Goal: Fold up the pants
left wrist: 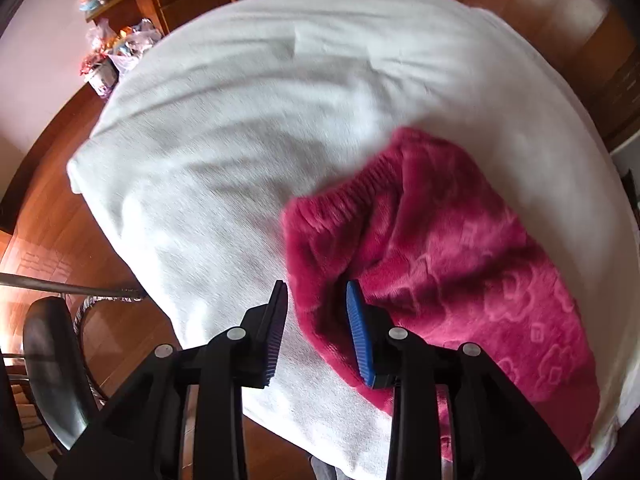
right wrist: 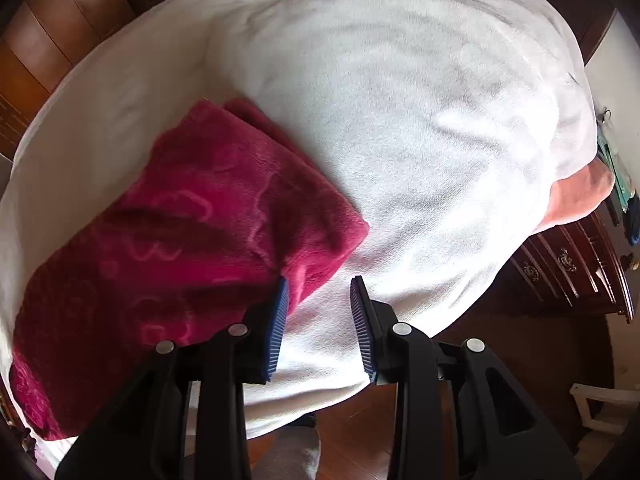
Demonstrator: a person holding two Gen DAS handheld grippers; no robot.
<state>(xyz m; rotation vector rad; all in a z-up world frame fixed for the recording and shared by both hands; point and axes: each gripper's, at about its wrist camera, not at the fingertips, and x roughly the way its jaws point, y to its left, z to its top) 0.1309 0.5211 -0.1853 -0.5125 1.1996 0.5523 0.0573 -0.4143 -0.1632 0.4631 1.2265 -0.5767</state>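
Because both the left hand-held gripper (left wrist: pixel 316 332) and right hand-held gripper (right wrist: pixel 320 328) hang spread and empty, the plush pants (left wrist: pixel 440 264) near the bed's (left wrist: pixel 240 120) front edge could spring unfolded

Left gripper (left wrist: pixel 317 294) and right gripper (right wrist: pixel 320 290), fingers parted.

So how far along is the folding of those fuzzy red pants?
Done so far: the red pants lie flat on the white blanket, seemingly already doubled leg over leg. In hand: nothing; the left gripper and right gripper are open, poised at opposite ends. Left: probably folding them shorter.
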